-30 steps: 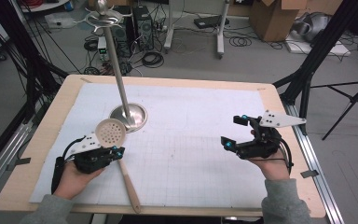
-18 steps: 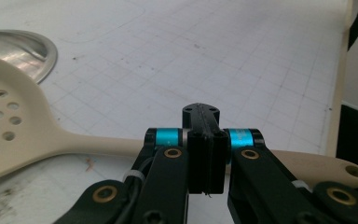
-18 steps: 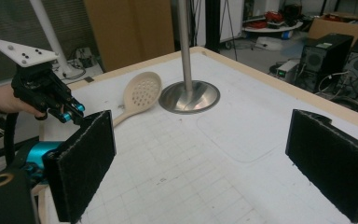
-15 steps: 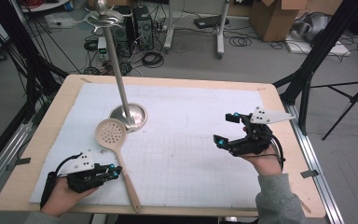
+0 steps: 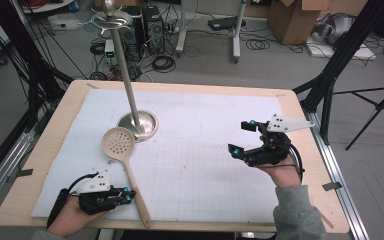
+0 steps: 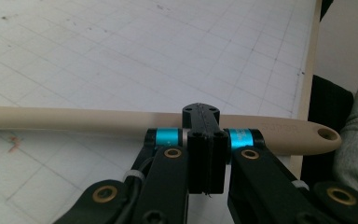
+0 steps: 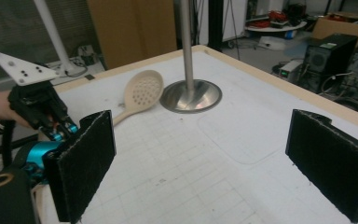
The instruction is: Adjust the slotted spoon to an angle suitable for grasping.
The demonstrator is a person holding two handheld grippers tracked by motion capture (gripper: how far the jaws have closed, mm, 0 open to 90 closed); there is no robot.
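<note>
My left tongs (image 5: 126, 195) are closed tight beside the slotted spoon's (image 5: 126, 159) handle, which lies flat on the tabletop (image 5: 220, 165) near the stand's base (image 5: 138, 125). Nothing is gripped yet; lifting remains. My right tongs (image 5: 244, 136) hover wide open, empty.

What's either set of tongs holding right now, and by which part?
Nothing is held. The left tongs are shut just beside the slotted spoon, near its handle end. The right tongs stand open over the mat.

Stand pole (image 5: 126, 75) beyond open mat (image 5: 200, 155)
</note>
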